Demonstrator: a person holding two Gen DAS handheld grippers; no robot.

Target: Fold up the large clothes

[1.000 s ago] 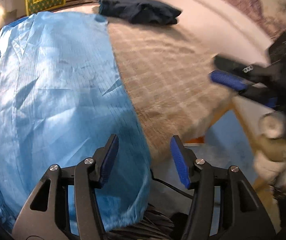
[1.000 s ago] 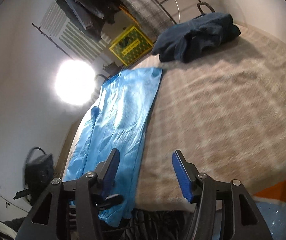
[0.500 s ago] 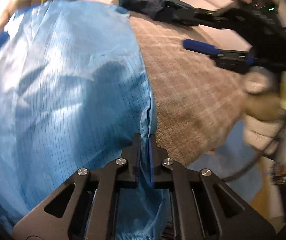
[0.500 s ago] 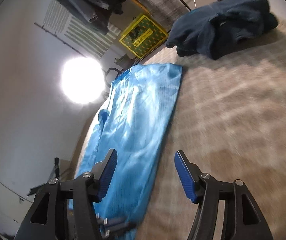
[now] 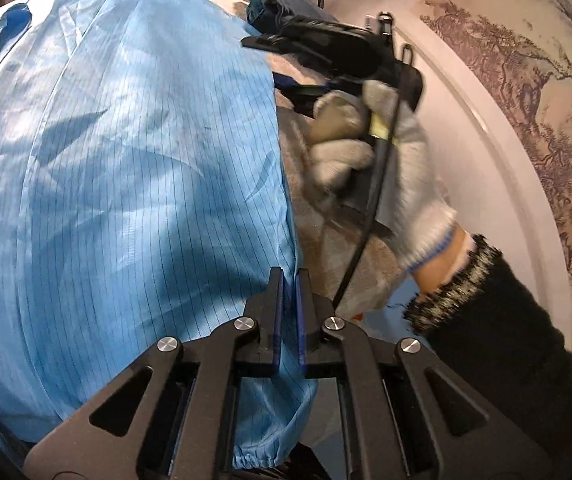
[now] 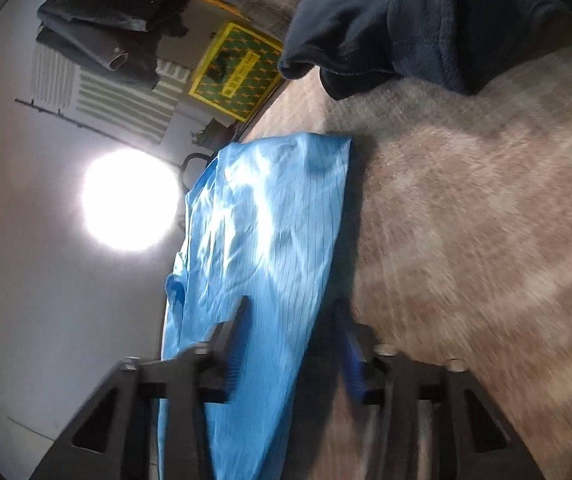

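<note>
A light blue pinstriped garment (image 5: 126,184) lies spread over a beige blanket (image 5: 325,248) on a table. My left gripper (image 5: 289,276) is shut on the garment's right edge near its near corner, with cloth pinched between the pads. Farther along that edge a gloved hand (image 5: 397,168) holds my right gripper (image 5: 264,62). In the right wrist view the right gripper (image 6: 291,314) straddles the edge of the garment (image 6: 262,240). Its jaws are closing, the cloth lies between them, and a gap still shows.
A dark navy folded garment (image 6: 425,20) sits at the far end of the blanket (image 6: 485,220), also in the left wrist view (image 5: 282,0). Dark clothes (image 6: 102,32) hang on a rack, beside a yellow-green sign (image 6: 234,76) and a bright lamp (image 6: 130,200). A mural wall (image 5: 525,80) runs along the right.
My left gripper has gone from open to shut on the garment's edge. The right gripper swept in from the right and down to the edge farther along, and its jaws have narrowed.
</note>
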